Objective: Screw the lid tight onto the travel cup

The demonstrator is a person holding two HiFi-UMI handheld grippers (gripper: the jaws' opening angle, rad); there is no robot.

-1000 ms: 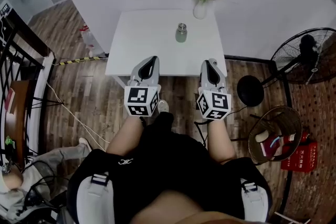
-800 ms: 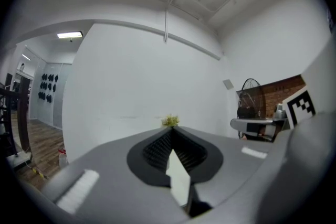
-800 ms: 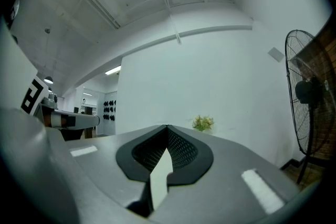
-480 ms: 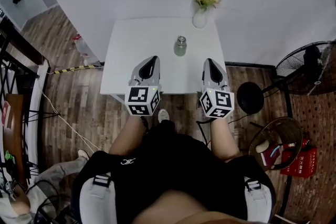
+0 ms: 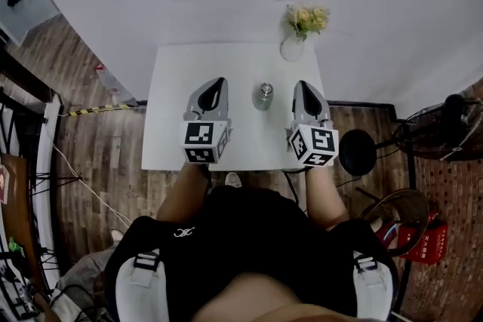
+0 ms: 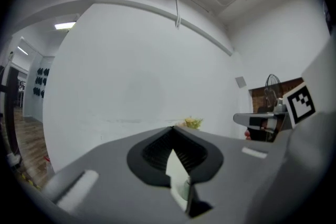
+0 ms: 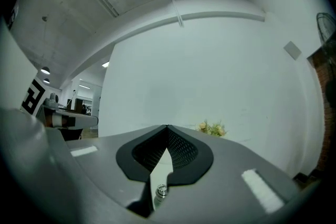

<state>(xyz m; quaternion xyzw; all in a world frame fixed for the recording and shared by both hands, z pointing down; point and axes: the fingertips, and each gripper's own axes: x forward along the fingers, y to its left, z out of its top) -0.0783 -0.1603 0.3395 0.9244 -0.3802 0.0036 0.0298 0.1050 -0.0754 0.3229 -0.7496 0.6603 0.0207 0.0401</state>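
A small pale green travel cup [image 5: 263, 96] with a metal lid stands upright on the white table [image 5: 173, 72], between my two grippers. My left gripper [image 5: 213, 85] hovers over the table to the cup's left, jaws shut and empty. To the cup's right, my right gripper [image 5: 302, 89] is also shut with nothing in it. In the right gripper view the cup [image 7: 160, 192] shows through the slit under the closed jaws. A pale sliver of the cup [image 6: 182, 190] shows below the closed jaws in the left gripper view. Neither gripper touches the cup.
A white vase with yellow flowers [image 5: 296, 41] stands at the table's far right edge by the white wall. A standing fan [image 5: 441, 130] and a basket [image 5: 400, 215] are on the wooden floor to the right. Cables [image 5: 83, 185] run over the floor at left.
The person has stepped up to the table. Both grippers, earlier at its near edge, now reach over it on either side of the cup. Jaws stayed shut.
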